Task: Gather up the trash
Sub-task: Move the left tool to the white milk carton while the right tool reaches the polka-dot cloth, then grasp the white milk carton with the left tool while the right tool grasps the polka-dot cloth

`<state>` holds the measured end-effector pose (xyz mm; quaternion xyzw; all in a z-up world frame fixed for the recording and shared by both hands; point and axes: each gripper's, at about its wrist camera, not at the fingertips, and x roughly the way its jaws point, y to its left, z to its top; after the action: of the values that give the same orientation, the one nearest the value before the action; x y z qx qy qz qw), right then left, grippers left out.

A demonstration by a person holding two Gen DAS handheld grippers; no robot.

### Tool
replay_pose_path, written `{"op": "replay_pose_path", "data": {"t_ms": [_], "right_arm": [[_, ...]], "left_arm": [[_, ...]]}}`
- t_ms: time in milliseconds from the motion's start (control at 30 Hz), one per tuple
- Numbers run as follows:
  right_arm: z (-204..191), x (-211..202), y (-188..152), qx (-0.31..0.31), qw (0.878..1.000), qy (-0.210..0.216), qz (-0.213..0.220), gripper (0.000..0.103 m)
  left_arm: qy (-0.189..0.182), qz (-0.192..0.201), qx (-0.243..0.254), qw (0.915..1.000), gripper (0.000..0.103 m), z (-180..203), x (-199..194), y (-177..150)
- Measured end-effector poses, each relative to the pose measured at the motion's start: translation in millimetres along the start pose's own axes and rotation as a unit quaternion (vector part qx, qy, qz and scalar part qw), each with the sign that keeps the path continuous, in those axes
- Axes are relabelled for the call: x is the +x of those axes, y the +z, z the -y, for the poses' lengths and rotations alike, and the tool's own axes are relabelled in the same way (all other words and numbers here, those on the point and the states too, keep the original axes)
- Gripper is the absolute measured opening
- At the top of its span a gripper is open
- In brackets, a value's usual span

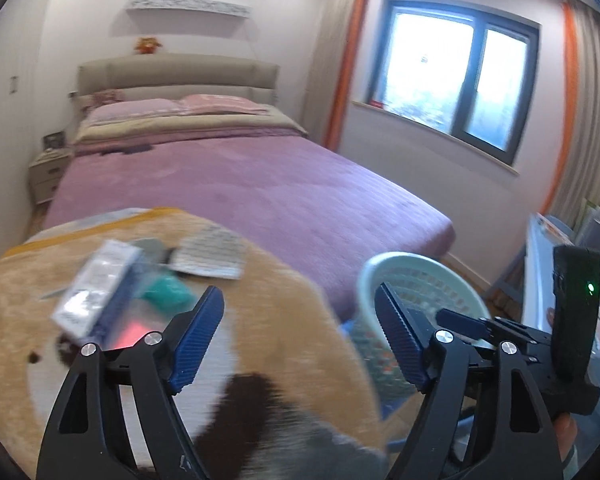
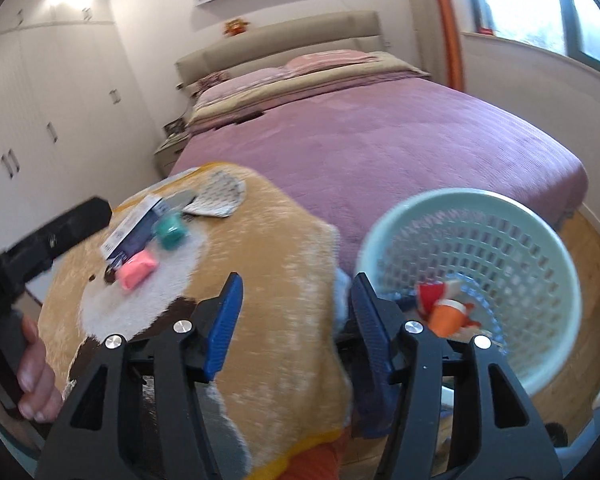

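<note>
A bed (image 1: 260, 184) with a purple cover fills the middle of the left wrist view. Its beige headboard (image 1: 176, 76) stands at 12 o'clock, with pink pillows (image 1: 216, 106) just below. A window (image 1: 456, 76) sits at 2 o'clock, an orange curtain (image 1: 348, 68) beside it. A white nightstand (image 1: 46, 172) is at 9 o'clock. White wardrobe doors (image 2: 48, 120) fill 10 o'clock in the right wrist view.

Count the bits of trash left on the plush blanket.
5 visible: a pink lump, a teal lump beyond it, a dark box on their left, a grey piece and a patterned paper at the far edge. Smaller scraps may be hidden by blur.
</note>
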<state>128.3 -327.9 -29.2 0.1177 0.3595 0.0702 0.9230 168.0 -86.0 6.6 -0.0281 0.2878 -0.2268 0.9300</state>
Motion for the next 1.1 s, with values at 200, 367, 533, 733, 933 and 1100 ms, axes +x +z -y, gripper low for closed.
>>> {"op": "replay_pose_path", "data": {"t_ms": [200,367,533,733,933,1100], "right_arm": [[-48.5,34.6,9.8,-0.041,0.998,0.032,-0.016,0.053],[-79.7,67.4,27.3,-0.066,0.996,0.046,-0.028,0.054],[-93.0,98.3,41.7,-0.073,0.996,0.046,-0.039,0.054],[-95.4,141.5,56.1,-0.084,0.995,0.017,-0.048,0.054],[-93.0,169.2,75.5,-0.091,0.995,0.001,-0.04,0.054],[-89.9,205.5,98.3,-0.097,0.994,0.002,-0.056,0.058]], "left_arm": [[0.068,0.002,-0.042,0.9968,0.081,-75.5,-7.9,4.8],[0.122,-0.011,-0.054,0.991,0.083,-128.1,5.3,7.4],[0.125,-0.058,-0.057,0.9888,0.084,-164.3,36.6,3.2],[0.131,-0.071,-0.055,0.9873,0.084,-177.5,61.0,-7.4],[0.13,-0.085,-0.075,0.9849,0.073,-184.0,73.8,-16.9],[0.136,-0.091,-0.072,0.984,0.065,-181.7,77.1,-18.1]]}}
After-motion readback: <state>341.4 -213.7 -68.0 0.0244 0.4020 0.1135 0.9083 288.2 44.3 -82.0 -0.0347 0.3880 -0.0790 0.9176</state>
